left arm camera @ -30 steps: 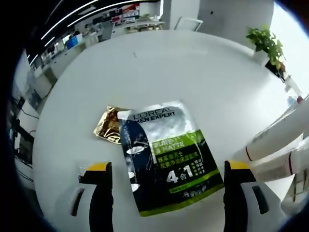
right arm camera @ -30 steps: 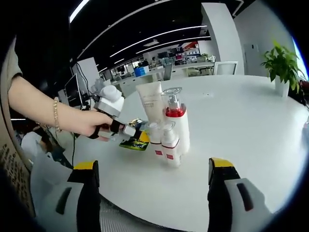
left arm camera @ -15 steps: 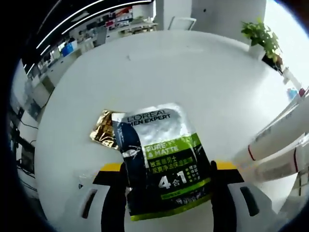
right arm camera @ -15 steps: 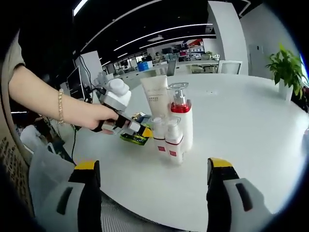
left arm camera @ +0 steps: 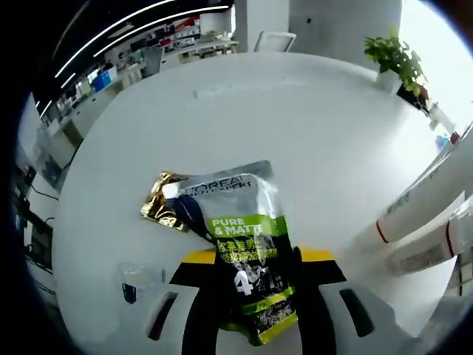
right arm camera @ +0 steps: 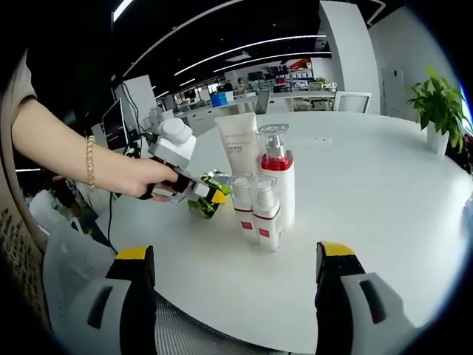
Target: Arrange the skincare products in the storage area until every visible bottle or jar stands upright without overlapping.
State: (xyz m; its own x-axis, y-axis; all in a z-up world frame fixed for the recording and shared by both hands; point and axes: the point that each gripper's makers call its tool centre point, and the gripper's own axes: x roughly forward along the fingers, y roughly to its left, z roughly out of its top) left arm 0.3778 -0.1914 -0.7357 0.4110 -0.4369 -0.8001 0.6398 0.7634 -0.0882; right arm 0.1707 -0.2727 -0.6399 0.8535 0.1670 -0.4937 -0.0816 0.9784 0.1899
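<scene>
A green-and-black skincare sachet (left arm camera: 240,255), overlapping a gold packet (left arm camera: 164,209) just left of the upright bottles (right arm camera: 264,203) on the white table (left arm camera: 295,133), is pinched in the left gripper (left arm camera: 255,277), apparently for lifting clear, while the right gripper (right arm camera: 230,285) waits wide open, holding nothing.

green-black sachet (left arm camera: 244,266), "PURE & MATTE", large "4"

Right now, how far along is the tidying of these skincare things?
Partly done. Four white bottles and a tube already stand upright in a tight group on the round white table. In hand: the left gripper has closed on the green-and-silver L'Oreal sachet, which overlaps a gold foil sachet. Left: separating those two. The right gripper is open, holding nothing.
</scene>
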